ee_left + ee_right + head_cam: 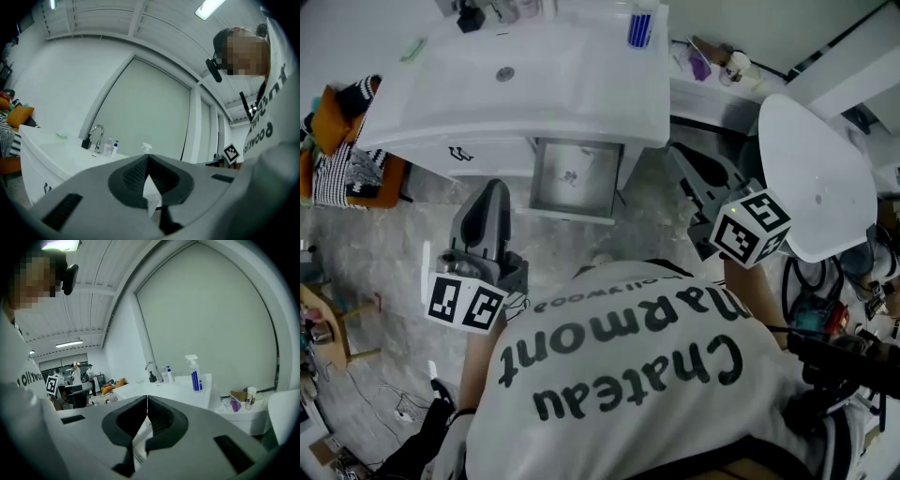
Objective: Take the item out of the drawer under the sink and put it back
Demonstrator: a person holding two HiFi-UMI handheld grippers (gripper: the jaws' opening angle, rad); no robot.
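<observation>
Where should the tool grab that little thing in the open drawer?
Probably from straight above. The thing lies low on the floor of the drawer. The drawer's walls block a sideways reach, while its top is open. Pinch across its narrowest part. Its exact shape is too small to tell here.

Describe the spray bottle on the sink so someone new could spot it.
Start at the white sink unit by the wall. At its back right corner in the head view, apart from the bottles clustered by the faucet, stands the spray bottle. It alone has a trigger head and blue vertical stripes.
</observation>
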